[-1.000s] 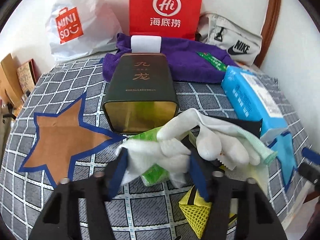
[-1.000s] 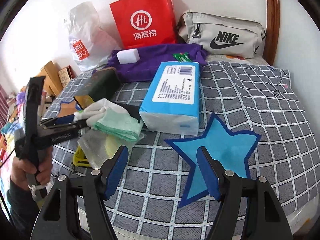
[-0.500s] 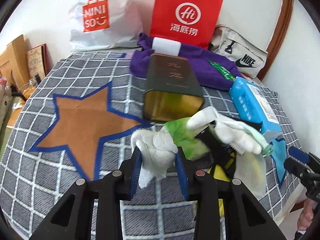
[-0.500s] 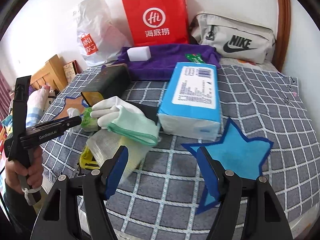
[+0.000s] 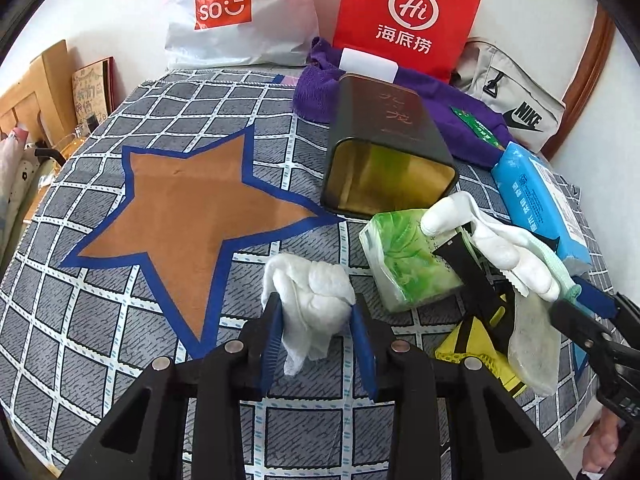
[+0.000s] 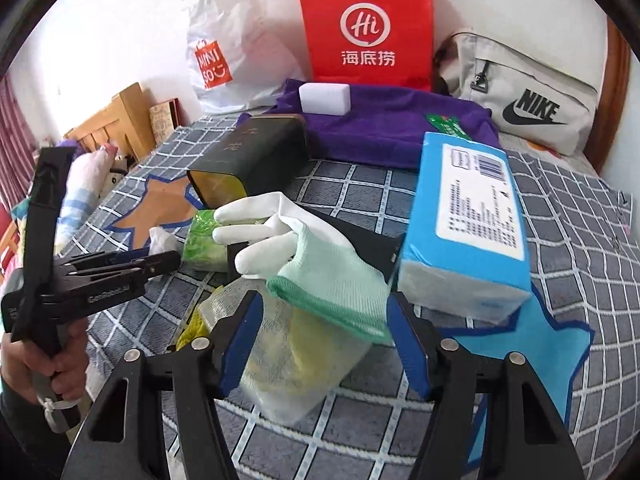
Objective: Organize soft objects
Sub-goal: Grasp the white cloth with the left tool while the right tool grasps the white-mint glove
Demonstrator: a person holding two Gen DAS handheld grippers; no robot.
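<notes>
My left gripper (image 5: pixel 318 334) is shut on a crumpled white cloth (image 5: pixel 310 300) and holds it over the checked bedspread, beside the brown star patch (image 5: pixel 192 216). The cloth also shows in the right wrist view (image 6: pixel 162 240). My right gripper (image 6: pixel 324 344) is open, its fingers on either side of the green cuff of a white glove (image 6: pixel 316 264). The glove (image 5: pixel 500 244) lies on a pile with a green tissue pack (image 5: pixel 412 260), a black piece and a translucent bag (image 6: pixel 296 360). A blue tissue pack (image 6: pixel 468 216) lies to the right of the pile.
A dark tin (image 5: pixel 384 148) lies open-ended behind the pile. A purple towel (image 6: pixel 392 120) with a white block (image 6: pixel 324 98), a red paper bag (image 6: pixel 366 24), a white Miniso bag (image 5: pixel 236 12) and a Nike pouch (image 6: pixel 520 92) line the wall. A blue star patch (image 6: pixel 532 344) is at right.
My left gripper has pulled the white cloth left and back, clear of the pile. My right gripper has moved left and forward from the blue star until its fingers flank the glove's cuff.
</notes>
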